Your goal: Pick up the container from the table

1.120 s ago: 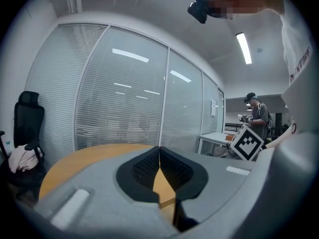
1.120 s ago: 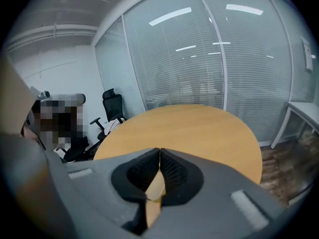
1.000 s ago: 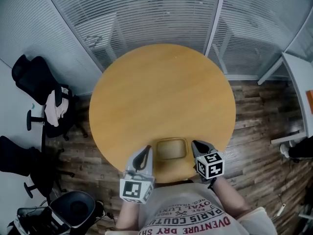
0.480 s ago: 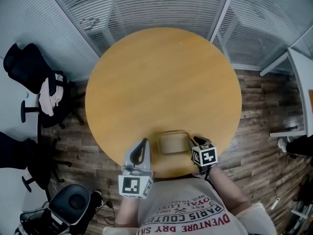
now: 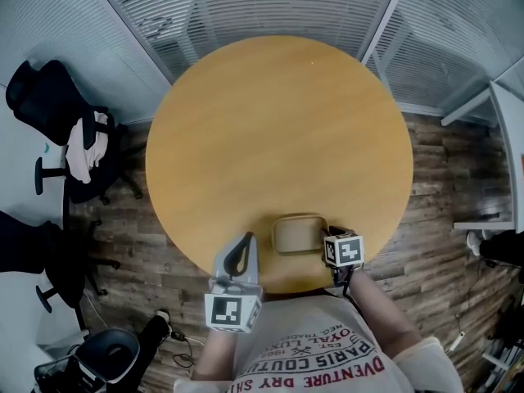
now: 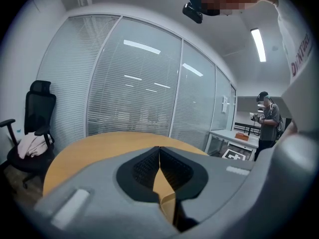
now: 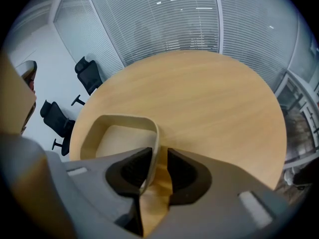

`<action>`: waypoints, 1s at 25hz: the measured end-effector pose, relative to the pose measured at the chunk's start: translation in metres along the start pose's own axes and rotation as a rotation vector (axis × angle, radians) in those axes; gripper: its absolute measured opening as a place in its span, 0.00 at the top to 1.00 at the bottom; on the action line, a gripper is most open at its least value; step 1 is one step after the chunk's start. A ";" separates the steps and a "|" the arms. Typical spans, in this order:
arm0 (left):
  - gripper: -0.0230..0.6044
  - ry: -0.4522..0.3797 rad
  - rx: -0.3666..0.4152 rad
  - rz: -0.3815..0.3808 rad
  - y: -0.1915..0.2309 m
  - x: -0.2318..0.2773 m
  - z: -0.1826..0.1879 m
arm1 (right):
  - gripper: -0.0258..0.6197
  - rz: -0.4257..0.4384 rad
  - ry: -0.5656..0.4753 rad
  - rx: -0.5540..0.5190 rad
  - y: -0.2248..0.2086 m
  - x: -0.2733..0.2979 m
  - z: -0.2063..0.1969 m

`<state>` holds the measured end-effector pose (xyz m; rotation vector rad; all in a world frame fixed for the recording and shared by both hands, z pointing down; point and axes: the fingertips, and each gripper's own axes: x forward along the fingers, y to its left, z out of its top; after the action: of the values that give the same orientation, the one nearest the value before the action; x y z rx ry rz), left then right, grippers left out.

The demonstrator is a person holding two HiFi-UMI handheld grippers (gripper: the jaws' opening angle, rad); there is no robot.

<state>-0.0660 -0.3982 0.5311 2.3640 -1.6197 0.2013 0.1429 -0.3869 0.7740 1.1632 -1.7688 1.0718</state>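
Observation:
A shallow tan container [image 5: 297, 234] sits on the round wooden table [image 5: 278, 137] near its front edge. My right gripper [image 5: 328, 237] points steeply down at the container's right wall. In the right gripper view the jaws stand open astride that wall [image 7: 153, 148], with a gap on the right side; the container's hollow [image 7: 119, 136] lies to the left of the right gripper [image 7: 159, 157]. My left gripper [image 5: 245, 241] hovers just left of the container, apart from it. Its jaws are shut with nothing in them, and the left gripper [image 6: 159, 151] looks out across the tabletop [image 6: 94, 146].
Black office chairs [image 5: 57, 129] stand on the wooden floor to the left, one with clothing on it. Glass walls with blinds [image 5: 270, 6] run behind the table. A white desk [image 5: 512, 129] is at the right. Another person [image 6: 266, 121] stands far off beside a desk.
My right gripper has dropped and tipped downward onto the container's right wall. My left gripper has sunk a little beside the container. The container has not moved on the table.

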 end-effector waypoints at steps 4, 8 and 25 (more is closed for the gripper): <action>0.95 0.009 0.000 0.015 0.004 -0.003 -0.003 | 0.84 -0.007 -0.008 -0.006 0.001 0.002 -0.001; 0.95 0.014 0.000 0.031 0.008 -0.003 -0.003 | 0.91 -0.012 -0.015 0.010 0.000 0.002 0.001; 0.95 -0.009 -0.005 0.049 0.015 -0.014 0.010 | 0.95 0.020 -0.250 -0.071 0.030 -0.065 0.065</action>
<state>-0.0855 -0.3940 0.5203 2.3266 -1.6816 0.1965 0.1257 -0.4189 0.6843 1.2824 -1.9973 0.8974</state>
